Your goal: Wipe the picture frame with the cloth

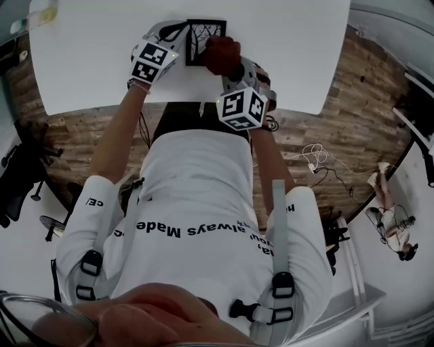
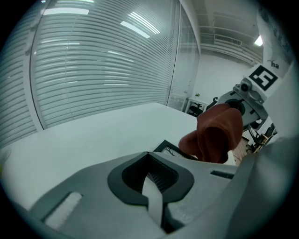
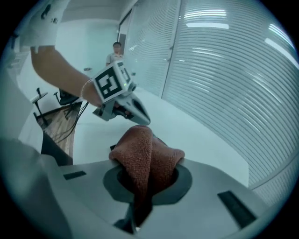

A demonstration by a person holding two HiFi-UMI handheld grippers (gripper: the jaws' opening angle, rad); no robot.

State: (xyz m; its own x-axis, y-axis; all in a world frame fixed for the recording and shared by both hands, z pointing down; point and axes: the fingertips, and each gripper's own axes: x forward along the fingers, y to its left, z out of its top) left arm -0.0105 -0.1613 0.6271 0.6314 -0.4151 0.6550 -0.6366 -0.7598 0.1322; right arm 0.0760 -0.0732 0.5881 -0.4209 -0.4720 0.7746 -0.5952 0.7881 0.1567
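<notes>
The black picture frame (image 1: pixel 205 41) with a tree drawing lies near the front edge of the white table (image 1: pixel 95 54). My left gripper (image 1: pixel 180 30) is at the frame's left edge, its jaws closed on that edge; a frame corner (image 2: pixel 164 146) shows just past the left gripper (image 2: pixel 154 186). My right gripper (image 1: pixel 227 68) is shut on a rust-brown cloth (image 1: pixel 222 55), which rests on the frame's right side. In the right gripper view the cloth (image 3: pixel 145 149) bulges out of the right gripper (image 3: pixel 145 186) and hides most of the frame. The cloth (image 2: pixel 217 135) hangs over the frame.
Wooden floor (image 1: pixel 352 88) surrounds the table. A black office chair (image 1: pixel 20 169) stands at the left and cables (image 1: pixel 315 159) lie on the right. A small object (image 1: pixel 41 13) sits at the table's far left corner. Blinds (image 2: pixel 93 60) cover the glass wall.
</notes>
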